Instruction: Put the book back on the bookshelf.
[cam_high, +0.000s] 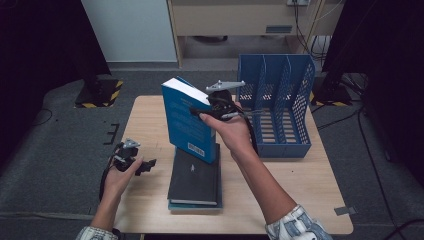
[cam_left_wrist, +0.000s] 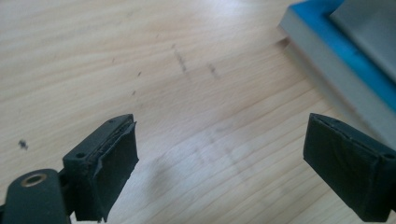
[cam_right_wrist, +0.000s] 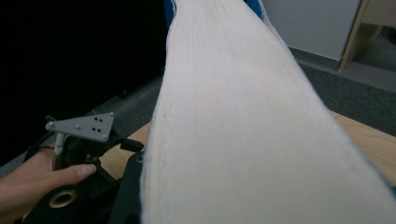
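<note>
The right tongs (cam_high: 200, 113) are pinching the blue book (cam_high: 187, 120) upright just left of the file rack (cam_high: 280, 100), while the left tongs (cam_high: 148, 164), spread and empty, are hovering farther left.

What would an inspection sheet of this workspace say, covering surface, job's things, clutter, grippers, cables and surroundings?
Surface: light wooden table, faint scuff marks.
Job's things: blue book held upright, resting on a stack of flat books; blue file rack at the far right, slots empty as far as seen.
Clutter: nothing seen.
Grippers: right gripper shut on the blue book's page edge; left gripper open, nothing between its jaws, low over the table left of the stack.
Cables: one trails from each gripper; more on the floor at the right.
Surroundings: grey carpet, cabinet behind, dark stands at both sides.
</note>
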